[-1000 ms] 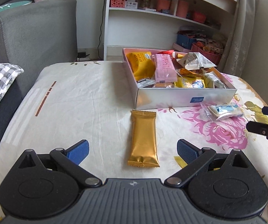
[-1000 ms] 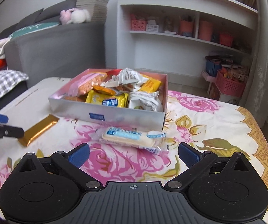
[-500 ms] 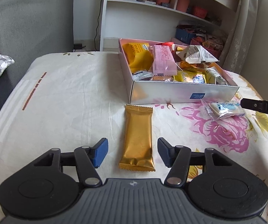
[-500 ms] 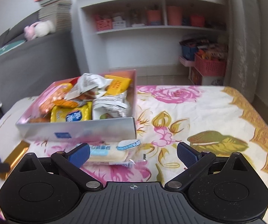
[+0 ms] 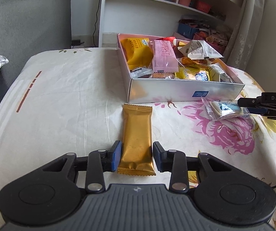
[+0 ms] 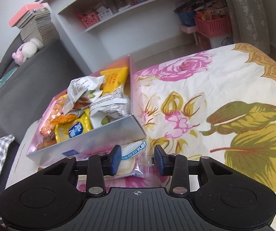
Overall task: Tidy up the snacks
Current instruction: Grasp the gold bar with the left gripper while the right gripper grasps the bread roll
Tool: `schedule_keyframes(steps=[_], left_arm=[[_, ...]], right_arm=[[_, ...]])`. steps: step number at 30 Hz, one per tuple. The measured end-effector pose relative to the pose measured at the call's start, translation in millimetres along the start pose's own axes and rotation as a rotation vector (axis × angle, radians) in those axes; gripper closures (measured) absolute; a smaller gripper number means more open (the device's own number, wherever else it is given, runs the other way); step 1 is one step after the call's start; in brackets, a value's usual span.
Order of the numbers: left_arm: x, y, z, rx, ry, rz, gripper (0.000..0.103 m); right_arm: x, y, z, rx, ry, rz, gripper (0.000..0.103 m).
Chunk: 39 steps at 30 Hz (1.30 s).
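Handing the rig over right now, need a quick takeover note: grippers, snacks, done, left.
Left gripper: jaws have just been closing around the near end of the gold bar, pads at its sides; it lies flat on the sheet.
Right gripper: jaws have just been closing on the clear-wrapped white cake, which lies on the sheet in front of the box; left pad touches, right pad is at the wrapper's edge.
Done: many snacks already sit in the box.
Left: firm both grips, lift, and likely drop both packs into the box.
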State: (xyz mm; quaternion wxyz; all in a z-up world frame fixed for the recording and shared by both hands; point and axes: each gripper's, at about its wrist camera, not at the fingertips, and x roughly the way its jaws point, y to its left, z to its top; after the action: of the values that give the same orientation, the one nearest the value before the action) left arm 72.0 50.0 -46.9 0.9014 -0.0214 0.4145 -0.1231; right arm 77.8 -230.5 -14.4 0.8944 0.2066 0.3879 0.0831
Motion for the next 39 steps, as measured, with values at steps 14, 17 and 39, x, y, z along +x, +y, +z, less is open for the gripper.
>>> schedule_keyframes(steps=[14, 17, 39], left_arm=[[-3.6, 1.8, 0.5, -0.003, 0.0, 0.009, 0.07], [-2.9, 1.7, 1.0, -0.001, -0.001, 0.009, 0.065], [5.5, -11.4, -1.1, 0.128, -0.009, 0.058, 0.053]], right_arm=[[-18.8, 66.6, -33.0, -0.307, 0.121, 0.1, 0.056], [-20.1, 73.8, -35.1, -0.383, 0.074, 0.049, 0.028], [19.9, 116.9, -64.1, -0.741, 0.016, -0.028, 0.019]])
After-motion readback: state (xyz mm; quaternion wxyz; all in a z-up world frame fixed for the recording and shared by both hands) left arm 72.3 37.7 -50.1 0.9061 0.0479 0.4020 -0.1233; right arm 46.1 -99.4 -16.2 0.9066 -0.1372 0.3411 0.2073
